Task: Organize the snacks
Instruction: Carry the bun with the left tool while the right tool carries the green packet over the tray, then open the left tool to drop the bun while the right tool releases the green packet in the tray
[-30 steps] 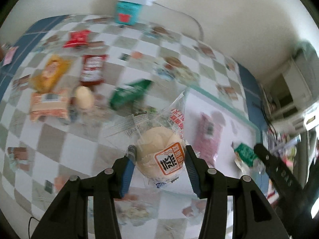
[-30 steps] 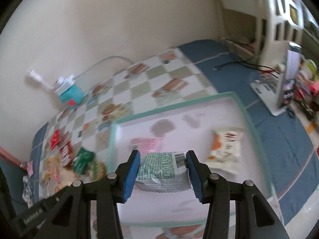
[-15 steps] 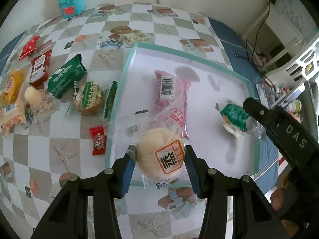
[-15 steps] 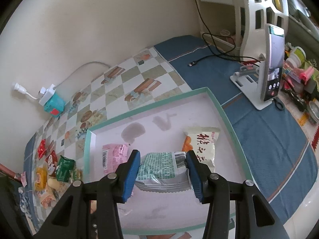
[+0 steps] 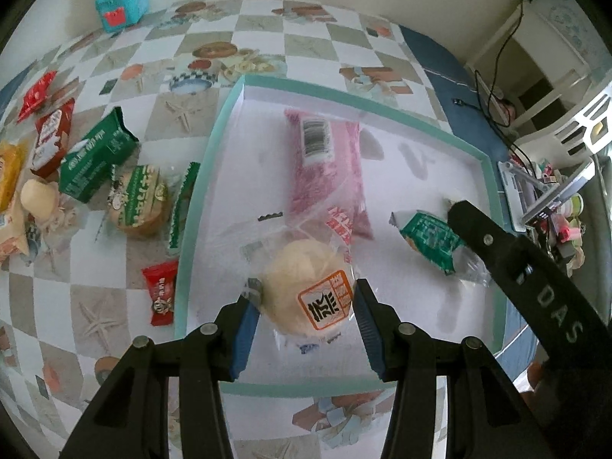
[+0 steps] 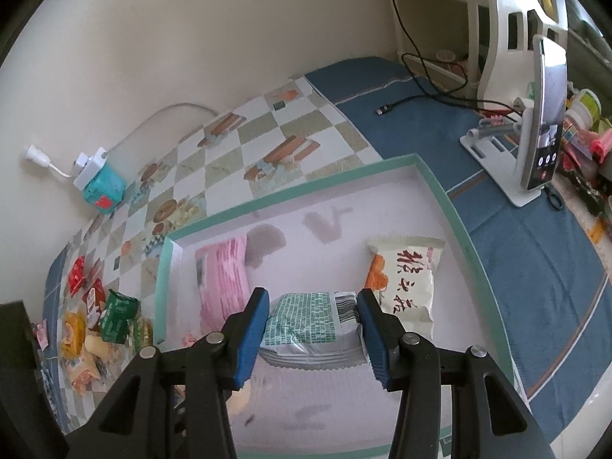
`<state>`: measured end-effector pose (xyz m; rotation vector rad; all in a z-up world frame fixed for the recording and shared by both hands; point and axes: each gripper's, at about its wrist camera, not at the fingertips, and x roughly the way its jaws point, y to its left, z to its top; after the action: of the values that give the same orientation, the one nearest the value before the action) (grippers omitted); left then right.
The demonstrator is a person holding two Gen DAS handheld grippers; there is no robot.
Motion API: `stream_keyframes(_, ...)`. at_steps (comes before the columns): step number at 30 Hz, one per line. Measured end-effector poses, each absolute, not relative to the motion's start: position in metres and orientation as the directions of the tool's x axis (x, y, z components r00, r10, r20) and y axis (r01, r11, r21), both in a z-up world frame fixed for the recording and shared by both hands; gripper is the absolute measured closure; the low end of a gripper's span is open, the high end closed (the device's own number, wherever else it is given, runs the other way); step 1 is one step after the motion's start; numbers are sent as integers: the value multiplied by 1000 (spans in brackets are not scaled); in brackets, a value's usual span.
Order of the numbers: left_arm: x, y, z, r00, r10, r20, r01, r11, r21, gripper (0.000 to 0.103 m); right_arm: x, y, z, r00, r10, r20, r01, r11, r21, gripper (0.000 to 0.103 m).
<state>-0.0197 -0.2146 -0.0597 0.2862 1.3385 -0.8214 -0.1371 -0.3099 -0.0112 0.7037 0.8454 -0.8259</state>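
- Your left gripper (image 5: pixel 304 304) is clamped on the bun (image 5: pixel 306 287), its blue pads squeezing the clear wrapper from both sides, so the soft round thing cannot roll out. It hangs just inside the near rim of the tray (image 5: pixel 199 206), which looks like the right spot to lower it: bare floor lies beneath.
- Your right gripper (image 6: pixel 311 319) grips the green pack (image 6: pixel 310 323) across its narrow width, flat side up, over the tray's near half. Holding it level lets it land flat rather than on an edge.
- Just beyond the bun, the pink pack (image 5: pixel 325 168) lies lengthwise against the tray's left part; beyond the green pack, a white bag (image 6: pixel 405 279) lies toward the tray's right wall. The gap between them is what your two loads seem meant to fill.
- Outside the tray's left wall, on the checked cloth of the desk (image 5: pixel 267 30), the unsorted snacks wait: a red candy (image 5: pixel 160 292) nearest, then a round cake (image 5: pixel 139 201), a green bag (image 5: pixel 95 157) and red sachets (image 5: pixel 49 135) further off. They lie loose, close to the wall, within easy reach for later trips.
- Well past the tray's right wall, a phone (image 6: pixel 543 114) stands on a stand, away from the work.
- Far behind the tray, against the wall, sits a teal box (image 5: pixel 120 2).
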Motion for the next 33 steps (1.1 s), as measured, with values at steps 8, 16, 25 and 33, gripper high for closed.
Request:
stream_keyframes(8, -13, -213, -61, 9, -358, -934, 654, 708, -266, 49, -136, -308, -26, 362, -283, -888, 852, 486, 193, 51)
stream_keyframes(16, -9, -211, -64, 14, -332, -943, 651, 719, -244, 38, -146, -309, -34, 335, -238, -912, 875, 438, 207, 51)
stream_keyframes(25, -2, -202, -57, 21, -345, -938, 632, 732, -255, 26, -151, -311, -35, 308, -239, -921, 888, 419, 189, 51)
stream_keyframes(33, 10, -188, -38, 48, -386, -921, 596, 751, -284, 20, -150, -309, -24, 309, -268, -913, 887, 426, 175, 51)
